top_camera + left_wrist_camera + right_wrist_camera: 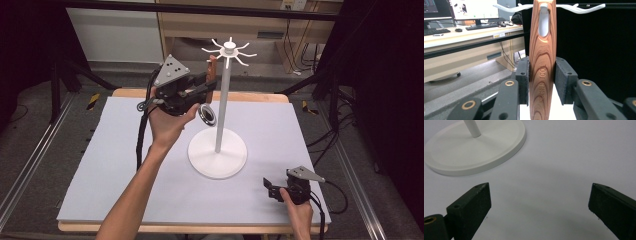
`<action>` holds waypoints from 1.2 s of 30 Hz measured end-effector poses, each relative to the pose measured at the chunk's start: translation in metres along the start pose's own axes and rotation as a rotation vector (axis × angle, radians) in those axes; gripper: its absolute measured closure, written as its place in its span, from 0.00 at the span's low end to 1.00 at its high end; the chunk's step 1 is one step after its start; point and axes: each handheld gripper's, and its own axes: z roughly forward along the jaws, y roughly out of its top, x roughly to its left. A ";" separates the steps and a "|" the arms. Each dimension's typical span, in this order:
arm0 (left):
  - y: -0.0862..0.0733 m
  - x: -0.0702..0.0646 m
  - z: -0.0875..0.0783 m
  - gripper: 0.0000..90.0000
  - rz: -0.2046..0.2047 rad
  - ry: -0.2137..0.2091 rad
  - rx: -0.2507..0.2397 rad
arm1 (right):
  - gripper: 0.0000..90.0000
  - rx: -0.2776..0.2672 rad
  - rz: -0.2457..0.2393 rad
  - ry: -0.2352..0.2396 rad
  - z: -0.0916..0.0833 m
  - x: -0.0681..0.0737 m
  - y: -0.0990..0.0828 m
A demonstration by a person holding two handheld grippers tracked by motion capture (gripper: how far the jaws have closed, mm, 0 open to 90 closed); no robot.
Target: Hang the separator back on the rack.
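Note:
A kitchen tool with a wooden handle (542,65) stands upright between the pads of my left gripper (541,73), which is shut on it. The handle (212,70) is raised beside the white hook stand (220,100), just left of its pole, and the tool's round metal end (206,115) hangs below the hand. At the handle's top, a white hook tip (544,7) sits in the upper end of the long hole. My right gripper (268,188) rests low at the table's front right. Its jaws are wide apart with nothing between them (540,200).
The stand's round white base (217,153) sits mid-table on the pale grey mat (100,165), and its edge (474,147) lies just ahead of the right gripper. Several hook arms (243,54) radiate from the stand's top. Shelving and cables lie beyond the table.

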 end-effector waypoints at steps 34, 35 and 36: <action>-0.085 0.012 -0.052 0.52 0.016 -0.001 0.082 | 0.06 0.008 0.005 -0.012 0.001 -0.001 -0.002; -0.089 0.012 -0.054 0.51 0.014 0.000 0.085 | 0.06 0.010 0.006 -0.012 0.001 -0.001 -0.002; -0.094 0.013 -0.056 0.51 0.012 0.000 0.095 | 0.06 0.010 0.006 -0.012 0.001 -0.001 -0.002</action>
